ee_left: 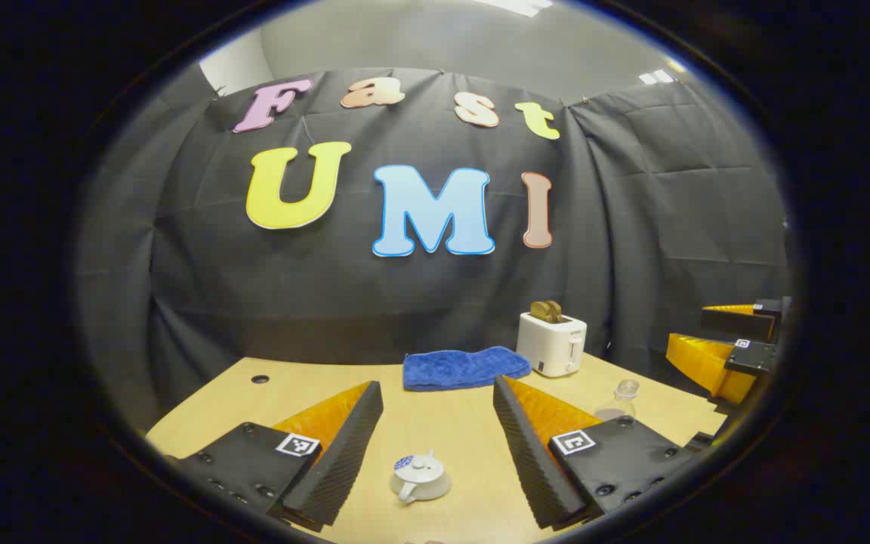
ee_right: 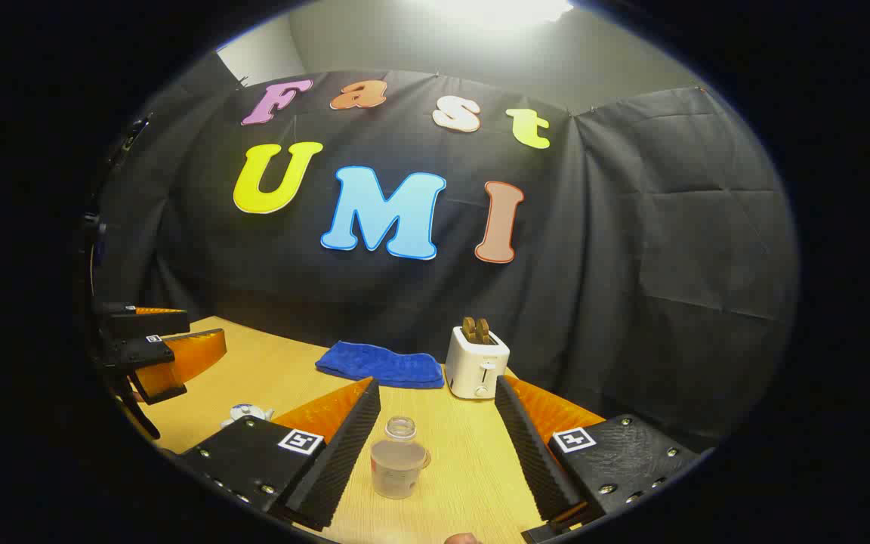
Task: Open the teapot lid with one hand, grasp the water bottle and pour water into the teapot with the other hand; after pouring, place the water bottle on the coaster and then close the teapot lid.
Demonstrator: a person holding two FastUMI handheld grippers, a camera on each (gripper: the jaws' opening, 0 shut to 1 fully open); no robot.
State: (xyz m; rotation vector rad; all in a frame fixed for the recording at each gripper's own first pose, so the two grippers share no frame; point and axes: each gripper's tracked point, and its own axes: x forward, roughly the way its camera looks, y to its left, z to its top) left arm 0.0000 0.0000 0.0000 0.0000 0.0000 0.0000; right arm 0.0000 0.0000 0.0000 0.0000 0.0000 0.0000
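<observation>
Left gripper view: the left tongs are spread wide above the wooden worktop, nothing being held between them. The teapot, small and pale with its lid seated, is seen between the two fingers, close to the camera and apart from both. The water bottle, clear and uncapped, stands upright just beyond the right-hand finger. Farther ahead of the tongs a folded blue cloth lies flat, and a white toaster with slices in its slots stands beside it near the booth wall. The right tongs are seen at the right edge, raised off the worktop; how far they are parted cannot be told there.

Right gripper view: the right tongs are likewise spread, empty. The water bottle stands upright between the fingers, nearer the left-hand one, touched by neither. The toaster and the blue cloth lie ahead of the tongs. The teapot is partly hidden behind the left-hand finger. The left tongs are seen at the left edge, above the worktop.
</observation>
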